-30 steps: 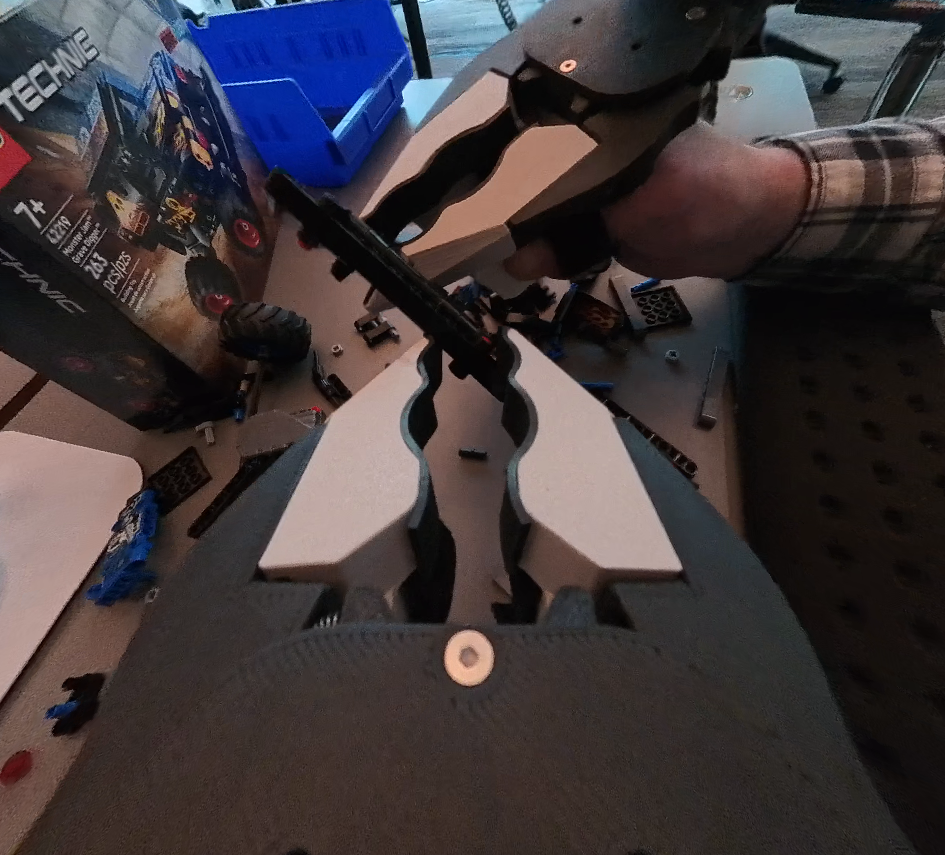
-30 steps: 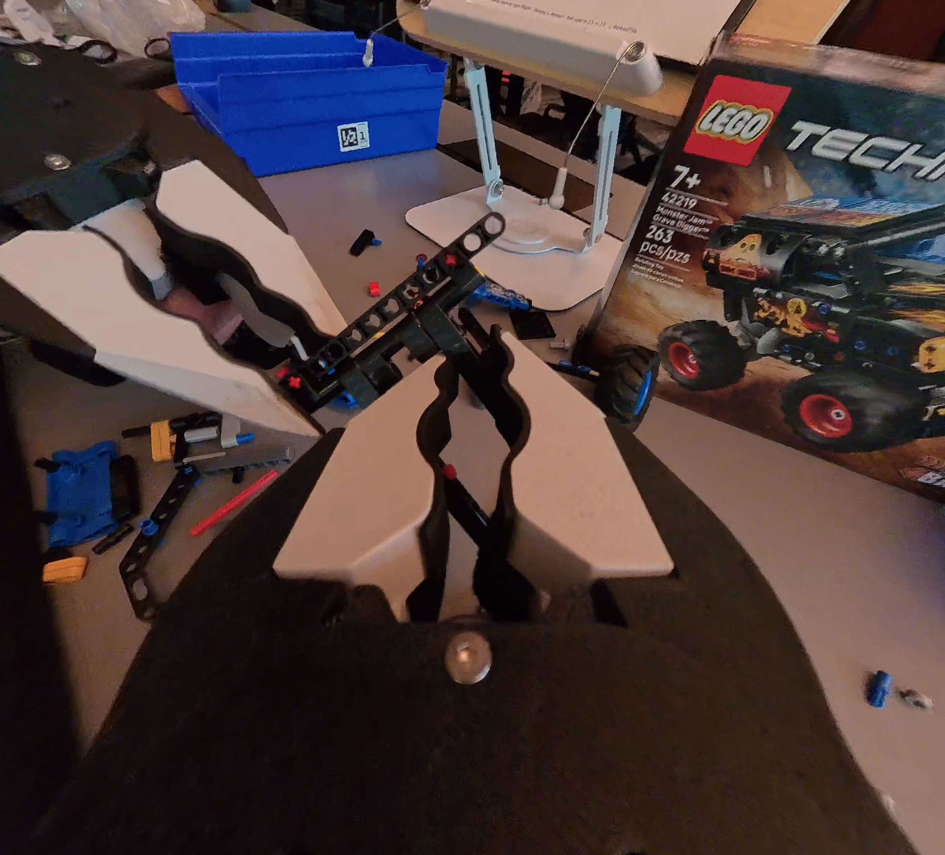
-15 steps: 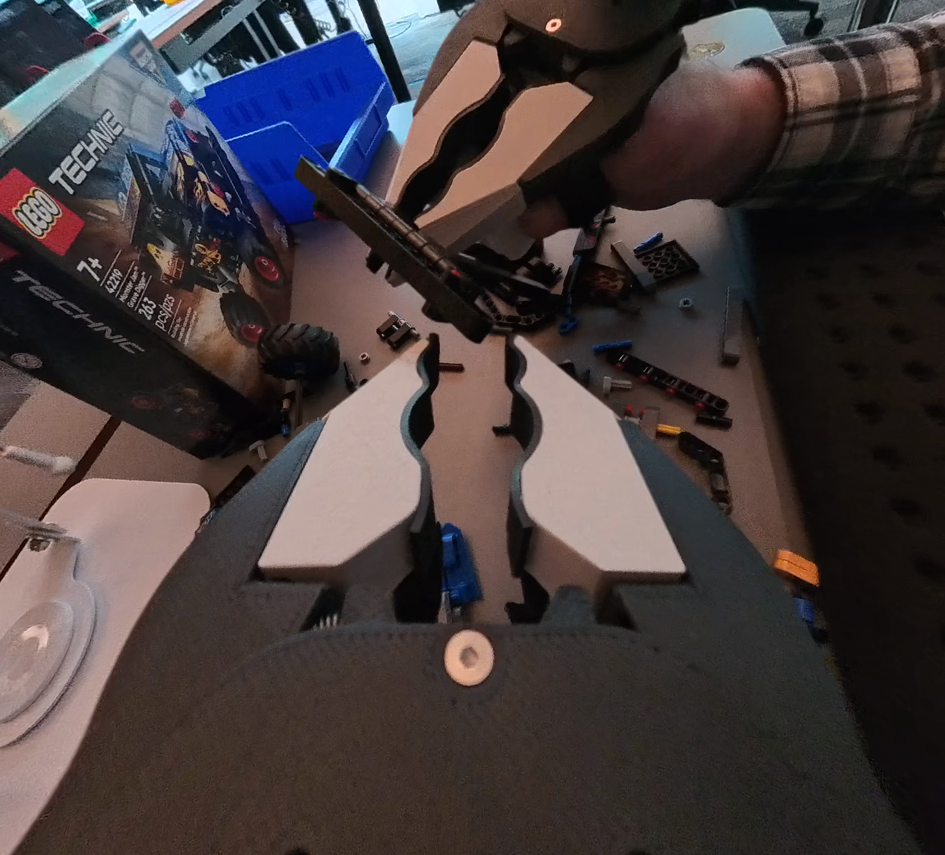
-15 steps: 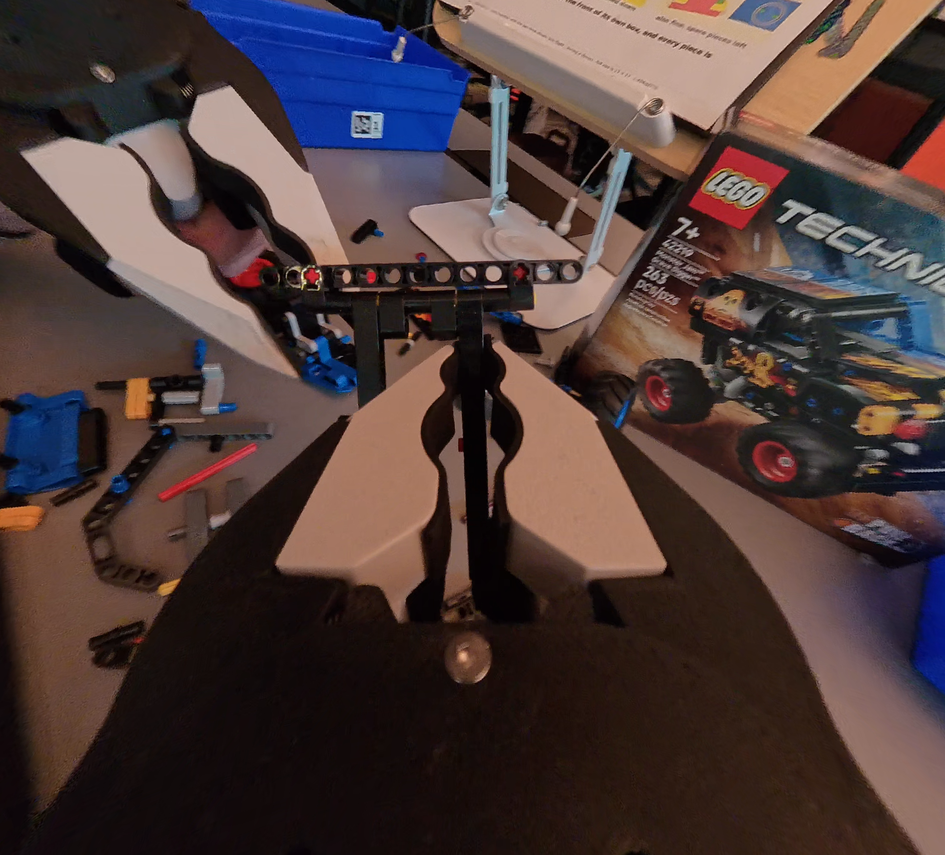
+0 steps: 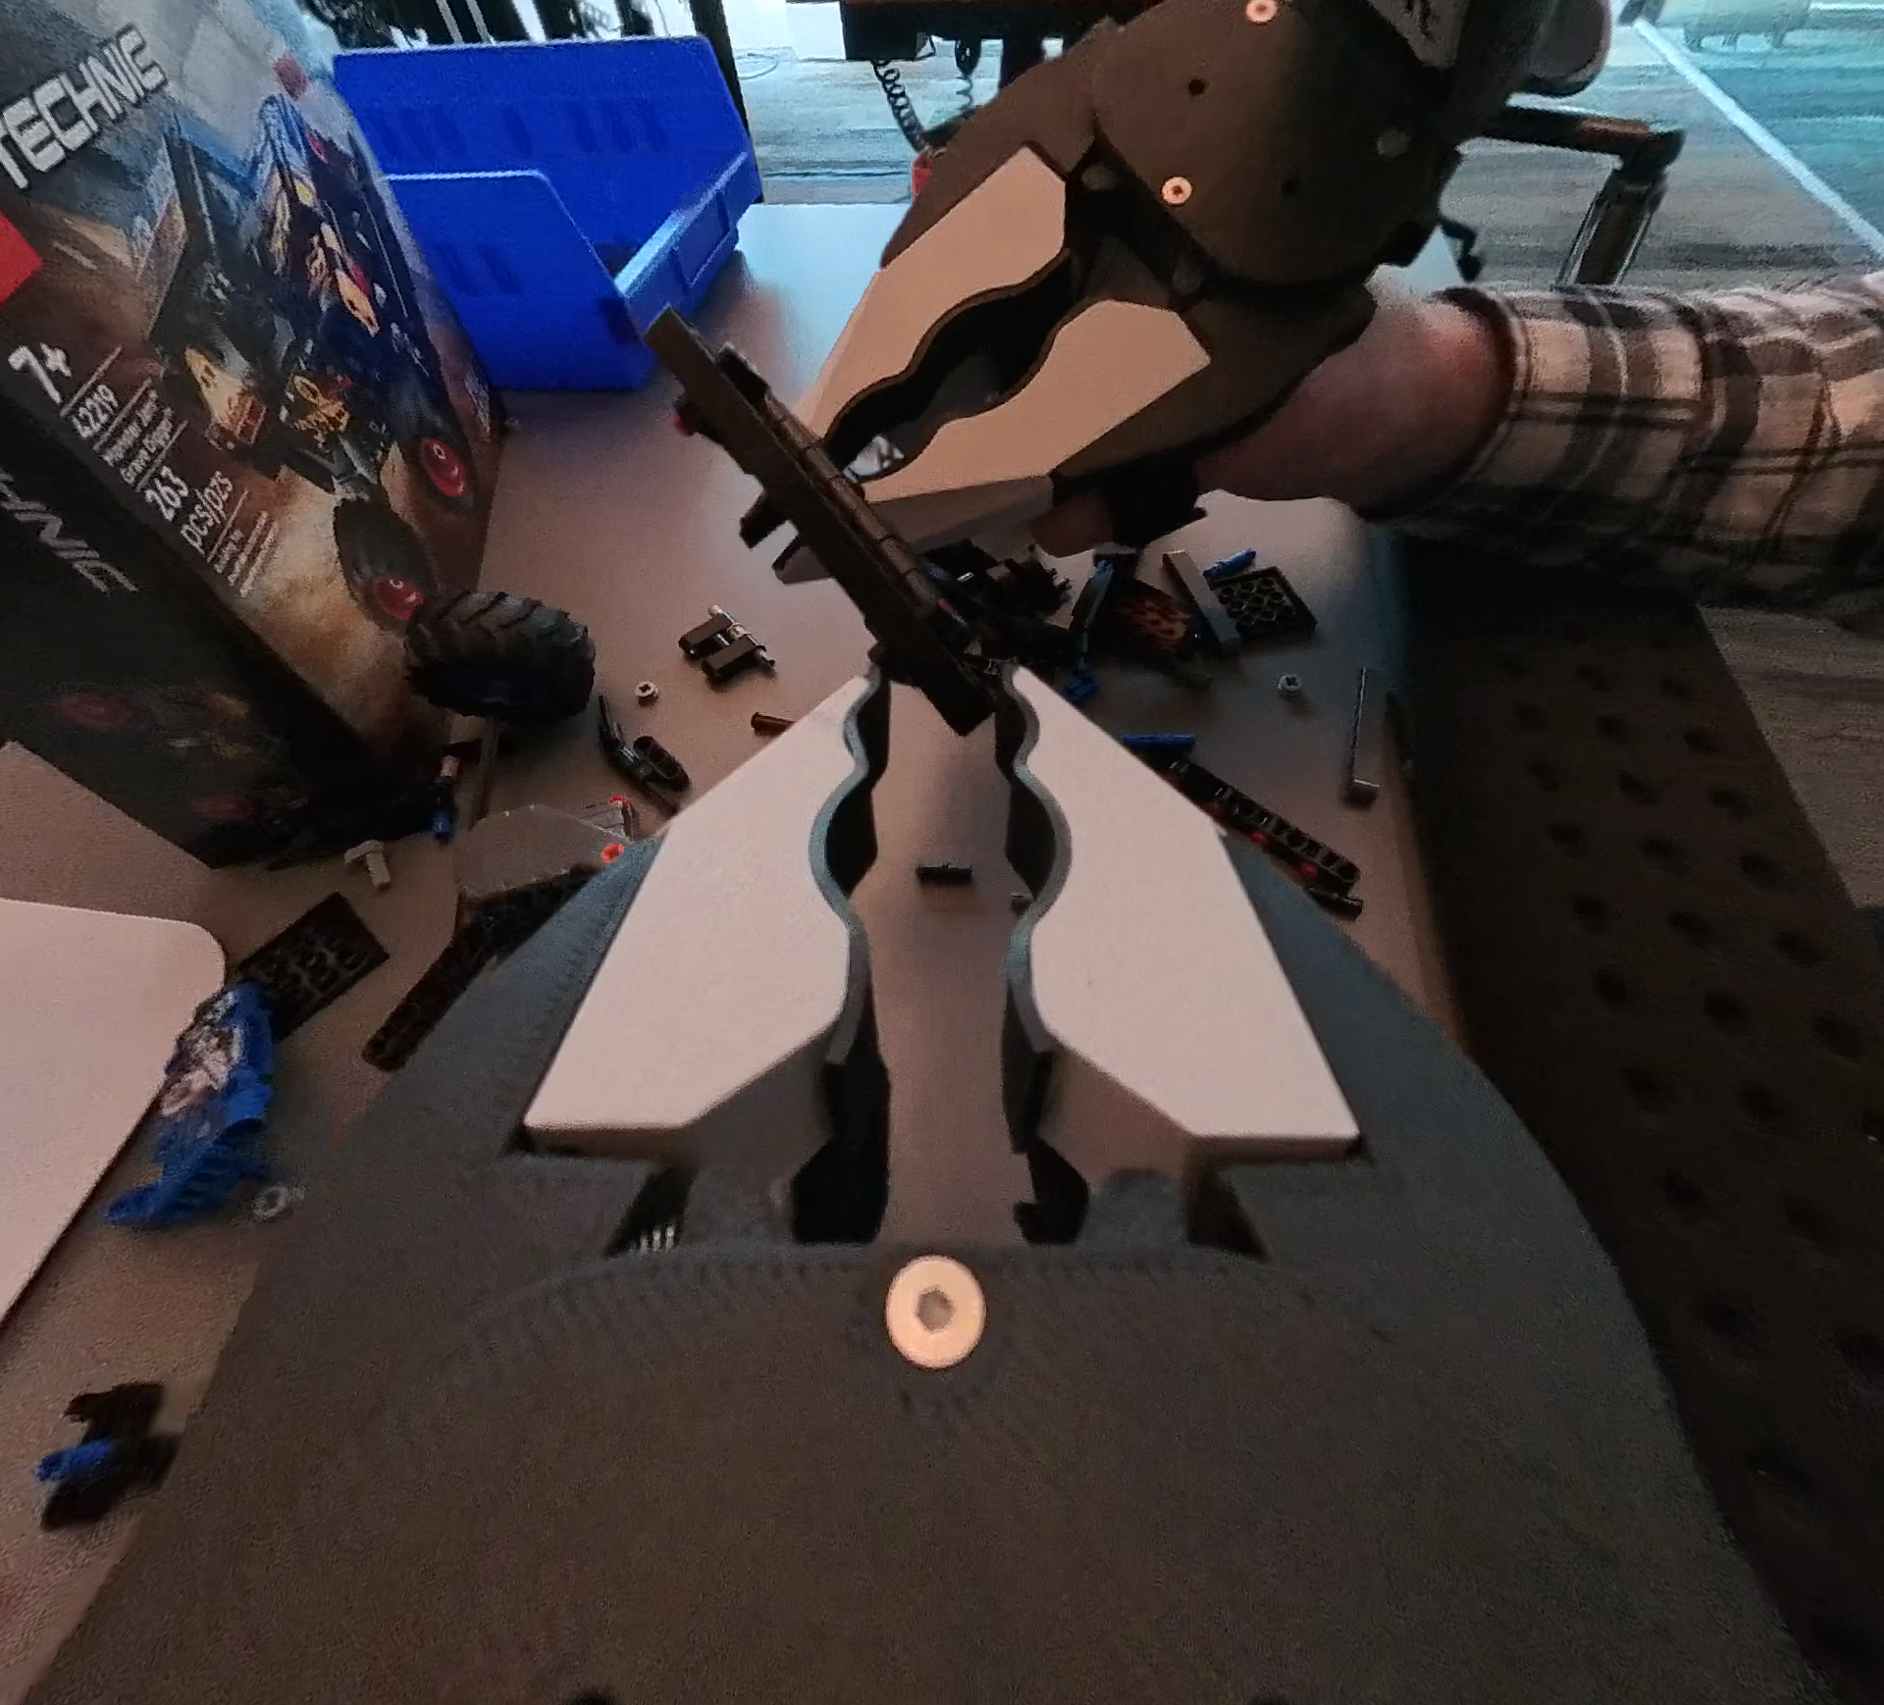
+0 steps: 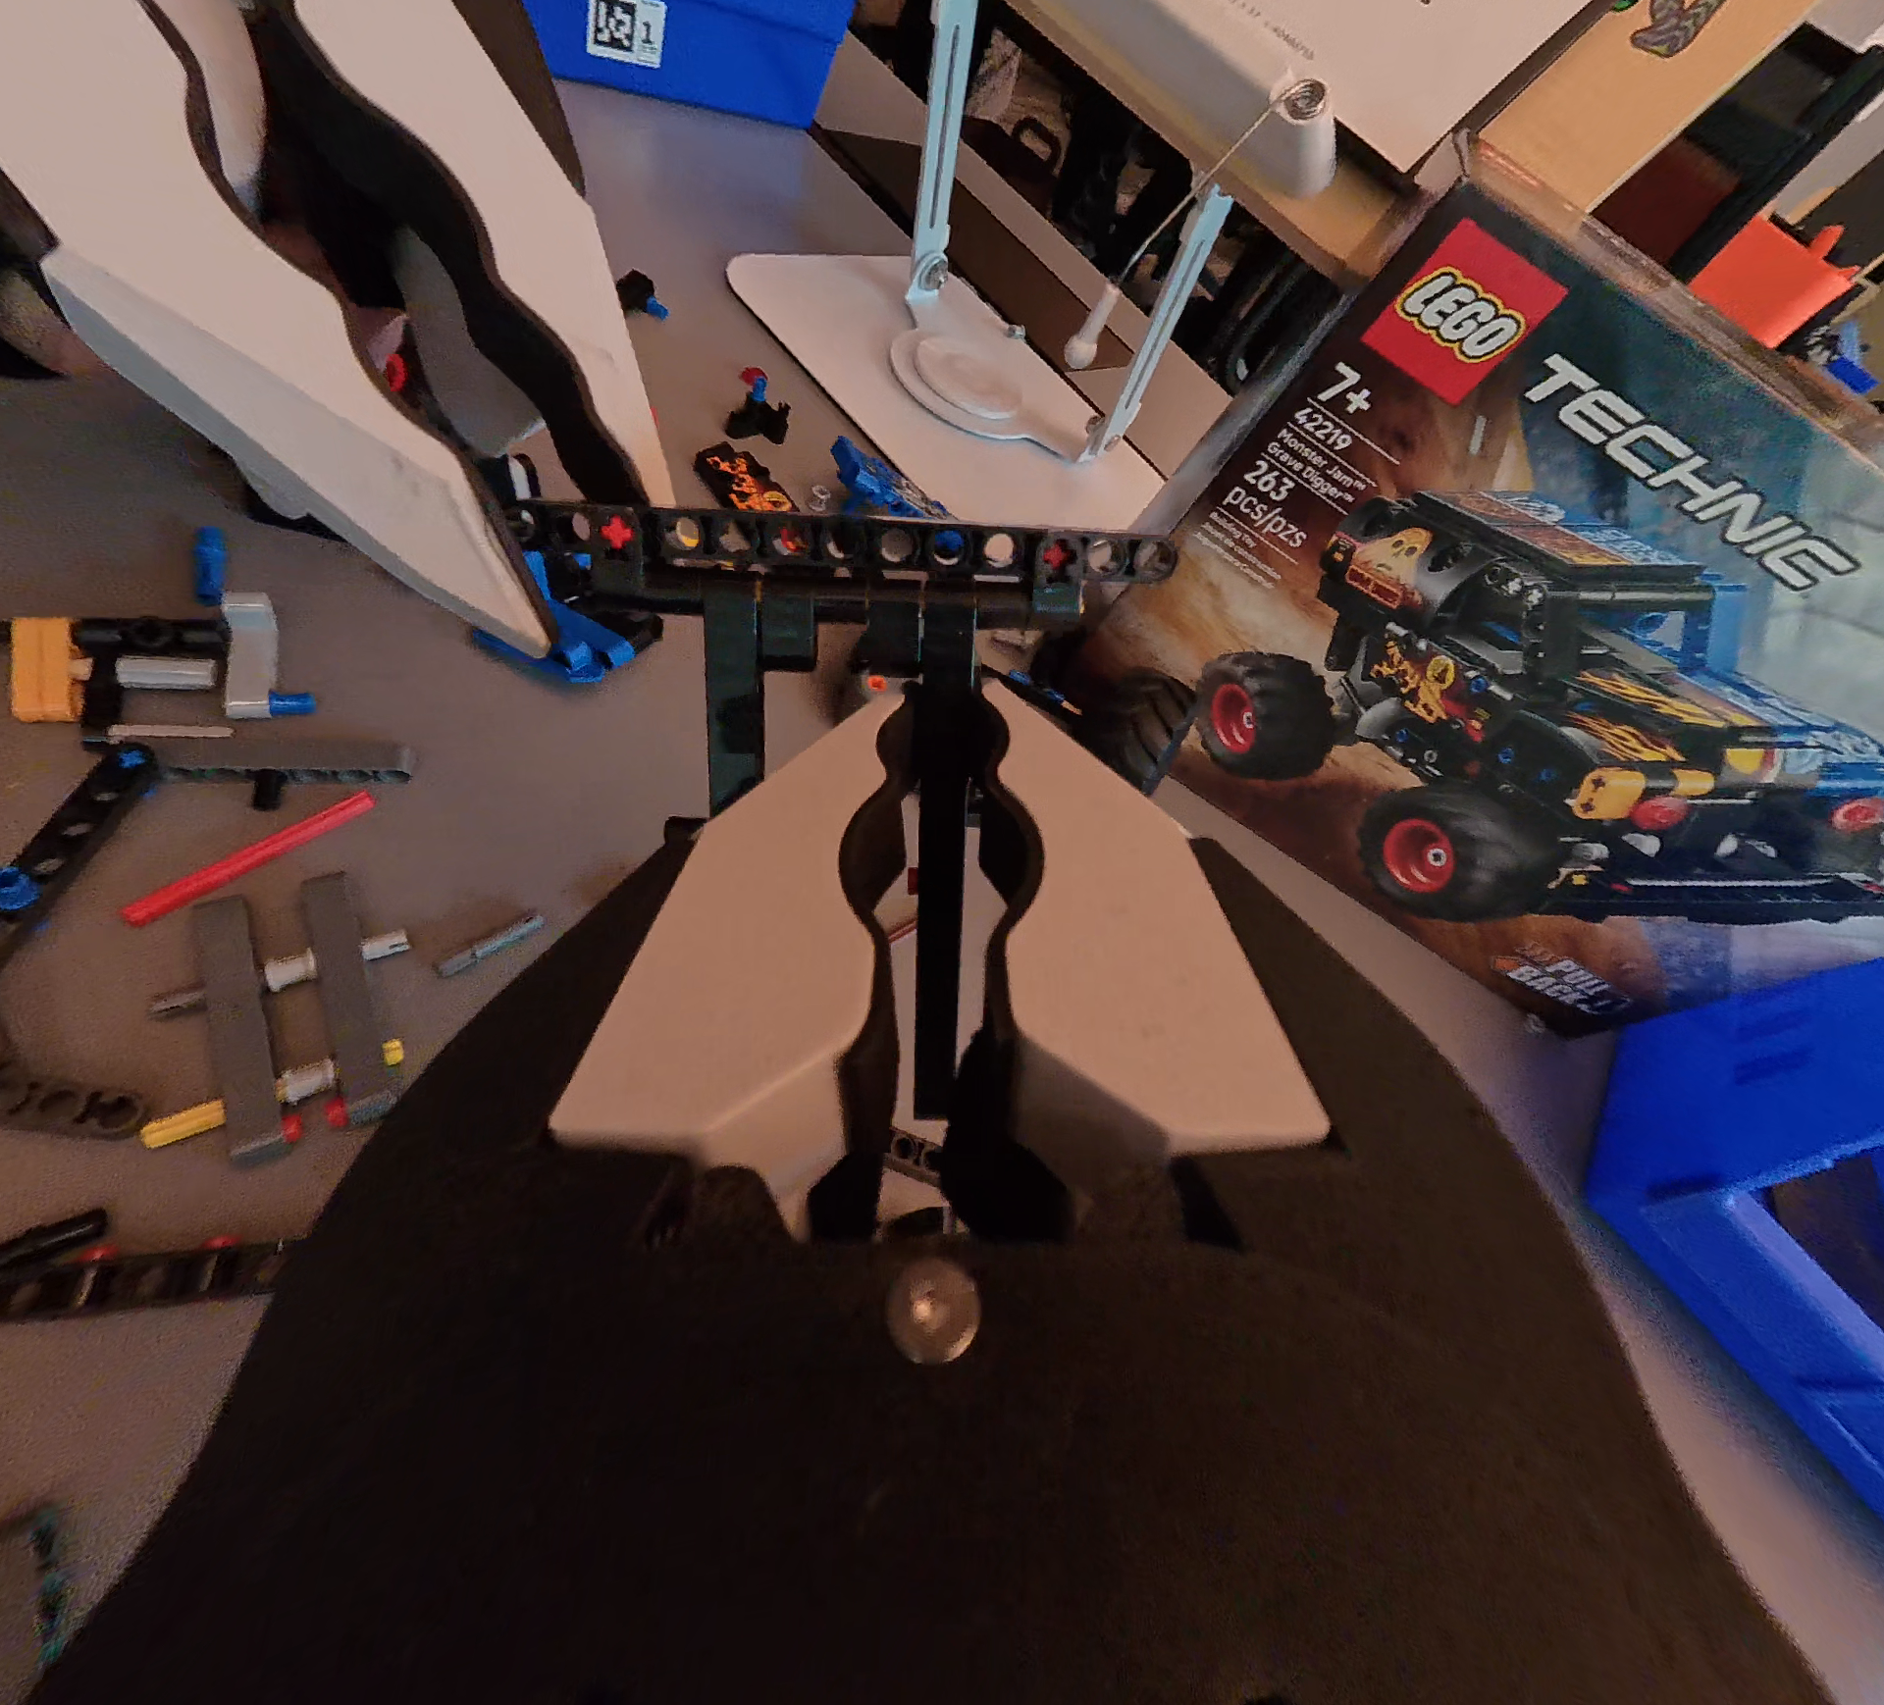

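Note:
A black beam assembly with red and blue pins is held above the table. My right gripper is shut on its upright black bar, with the long holed beam crosswise in front of the fingertips. In the left wrist view the assembly slants from the right gripper down to my left gripper. The left gripper's jaws stand apart with the beam's lower end between the tips. In the right wrist view the left gripper is at the beam's left end. A hand in a plaid sleeve holds the right gripper.
A toy truck box stands at the right, and also shows in the left wrist view. Blue bins, a white document stand, a black tyre and several loose pieces lie on the grey table. A perforated dark mat lies at the edge. Across from one pair of fingers to the other is roughly 6 cm.
Half a second ago the beam hung clear above the left gripper's tips. Now its lower end sits between them. The right gripper has kept hold and moved closer.

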